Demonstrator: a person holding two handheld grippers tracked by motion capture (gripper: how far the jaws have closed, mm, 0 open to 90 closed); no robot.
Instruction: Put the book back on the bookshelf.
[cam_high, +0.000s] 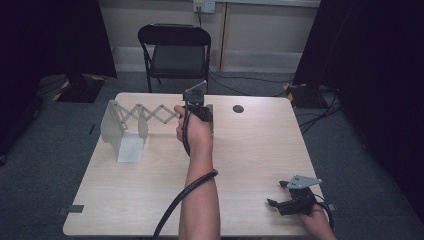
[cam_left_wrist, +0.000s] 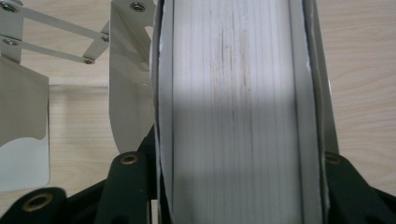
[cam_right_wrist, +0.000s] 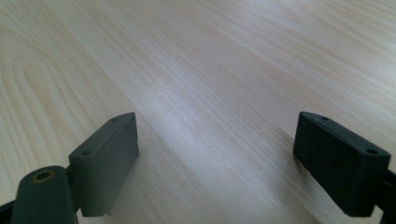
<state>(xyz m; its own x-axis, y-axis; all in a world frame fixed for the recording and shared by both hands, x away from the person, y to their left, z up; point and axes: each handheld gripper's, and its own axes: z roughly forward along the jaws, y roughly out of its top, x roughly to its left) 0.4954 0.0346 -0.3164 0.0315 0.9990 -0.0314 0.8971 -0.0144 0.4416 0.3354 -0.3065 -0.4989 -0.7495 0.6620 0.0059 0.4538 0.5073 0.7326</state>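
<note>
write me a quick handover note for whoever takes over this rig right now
Left gripper: jaws closed on a book, page edges facing its camera, held at the right end of the expanding metal book rack.
Right gripper: jaws open, nothing between them, resting near the table's front right corner.
Done: book brought to the rack.
Left: likely seat the book between the dividers and release.

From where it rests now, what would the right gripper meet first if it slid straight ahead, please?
Probably nothing soon: the right gripper, jaws open, points low across the bare wooden table. No object lies in its line in its own view, though depth is hard to judge.
</note>
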